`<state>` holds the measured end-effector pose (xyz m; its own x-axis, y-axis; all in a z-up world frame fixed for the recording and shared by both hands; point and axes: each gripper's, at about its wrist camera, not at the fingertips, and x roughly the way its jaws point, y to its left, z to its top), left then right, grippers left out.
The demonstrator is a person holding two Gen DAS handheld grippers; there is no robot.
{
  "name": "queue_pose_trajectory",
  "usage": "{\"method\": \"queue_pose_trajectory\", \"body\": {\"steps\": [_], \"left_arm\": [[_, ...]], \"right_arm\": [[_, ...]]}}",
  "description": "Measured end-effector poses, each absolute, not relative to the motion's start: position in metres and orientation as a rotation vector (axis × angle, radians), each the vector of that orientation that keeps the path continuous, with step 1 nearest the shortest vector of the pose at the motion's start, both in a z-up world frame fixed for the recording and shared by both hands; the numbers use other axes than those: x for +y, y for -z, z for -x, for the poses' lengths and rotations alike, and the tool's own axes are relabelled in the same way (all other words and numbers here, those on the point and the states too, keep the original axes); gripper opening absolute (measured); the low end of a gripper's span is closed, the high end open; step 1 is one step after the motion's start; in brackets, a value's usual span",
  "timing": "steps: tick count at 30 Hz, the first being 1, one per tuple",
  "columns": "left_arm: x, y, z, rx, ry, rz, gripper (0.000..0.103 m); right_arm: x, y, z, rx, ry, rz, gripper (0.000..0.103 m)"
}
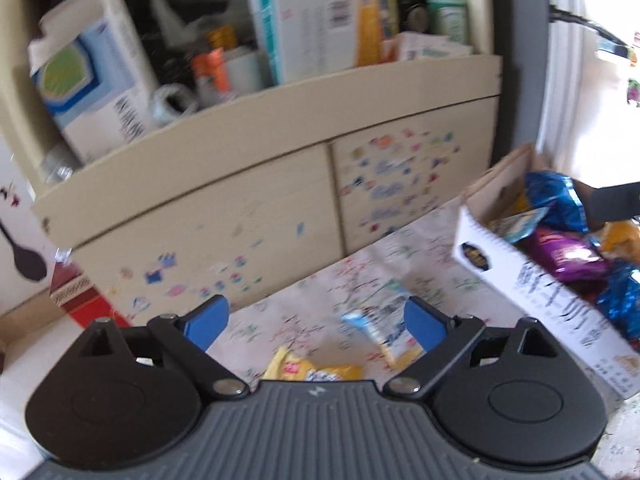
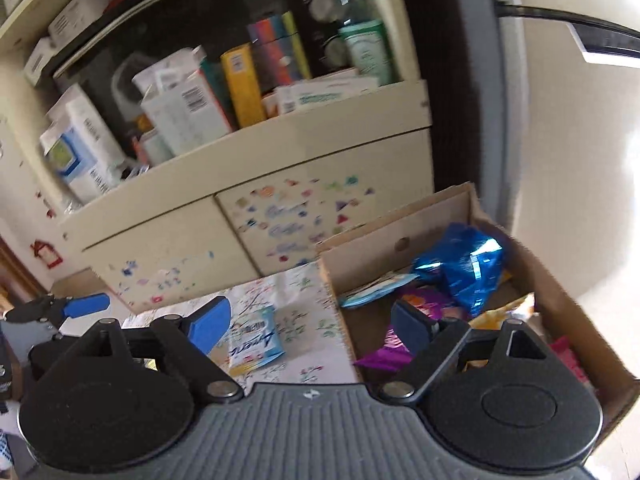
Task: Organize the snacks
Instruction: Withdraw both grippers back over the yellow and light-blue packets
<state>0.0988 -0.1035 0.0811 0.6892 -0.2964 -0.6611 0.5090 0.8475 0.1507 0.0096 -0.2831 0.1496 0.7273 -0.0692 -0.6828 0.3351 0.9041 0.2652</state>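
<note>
My left gripper (image 1: 318, 326) hangs open over the floral tablecloth (image 1: 304, 312), with nothing between its blue pads. Under it lie a light blue snack packet (image 1: 374, 328) and a yellow packet (image 1: 316, 370). To its right stands a cardboard box (image 1: 536, 292) holding a blue foil bag (image 1: 552, 196) and a purple packet (image 1: 568, 256). My right gripper (image 2: 312, 326) is open too, straddling the near-left edge of the box (image 2: 400, 236). Its right pad is over the purple packet (image 2: 386, 354) inside. The light blue packet (image 2: 256, 344) lies on the cloth by its left pad. The blue foil bag (image 2: 468, 268) sits further back.
A cream cabinet (image 1: 224, 216) with stickered drawer fronts stands right behind the table. Its open shelf (image 2: 280, 128) is crowded with boxes and bottles. A red box (image 1: 80, 300) stands at the left. A blue finger of the left gripper (image 2: 86, 305) shows at the far left.
</note>
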Motion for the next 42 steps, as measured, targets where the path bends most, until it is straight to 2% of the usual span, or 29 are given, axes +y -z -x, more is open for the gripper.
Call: {"method": "queue_pose_trajectory", "body": {"steps": [17,30,42], "left_arm": [[-0.081,-0.011,-0.151,0.96,0.254,-0.151,0.094],[-0.096,0.02,-0.146,0.973,0.287,-0.26,0.095],[-0.06,0.023,-0.143,0.98,0.341,-0.264,0.096]], "right_arm": [[-0.244,-0.124,-0.043,0.816,0.144,-0.357,0.092],[-0.237,-0.106,-0.056,0.87,0.112,-0.35,0.092],[-0.224,-0.088,-0.075,0.889,0.018,-0.345,0.092]]}}
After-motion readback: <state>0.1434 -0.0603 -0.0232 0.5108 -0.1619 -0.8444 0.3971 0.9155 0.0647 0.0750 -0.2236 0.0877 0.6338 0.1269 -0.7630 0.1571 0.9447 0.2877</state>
